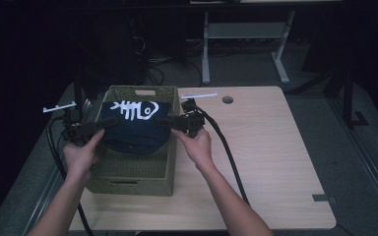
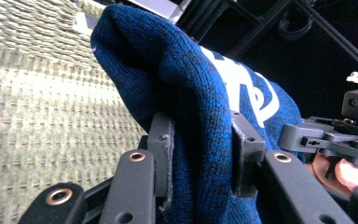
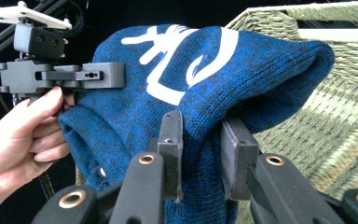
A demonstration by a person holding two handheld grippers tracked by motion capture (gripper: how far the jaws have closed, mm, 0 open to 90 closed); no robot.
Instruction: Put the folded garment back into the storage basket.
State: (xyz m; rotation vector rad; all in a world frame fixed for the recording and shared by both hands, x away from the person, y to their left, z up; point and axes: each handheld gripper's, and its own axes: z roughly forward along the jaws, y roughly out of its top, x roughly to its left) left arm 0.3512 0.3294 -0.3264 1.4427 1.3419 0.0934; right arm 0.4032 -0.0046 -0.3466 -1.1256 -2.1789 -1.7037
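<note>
Pinching thick folds of blue knit hat (image 1: 134,127) at 2 opposite edges: left gripper (image 2: 203,154), right gripper (image 3: 200,149). Stretched above woven basket (image 1: 128,183) on table (image 1: 275,162). Probably lowering in; next, easing down, releasing.

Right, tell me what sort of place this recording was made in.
Probably a lab or workshop set up for recording: a plain wooden table on grey carpet, metal desk frames and loose cables behind it, dark surroundings, and only a woven basket holding a blue knit garment.
</note>
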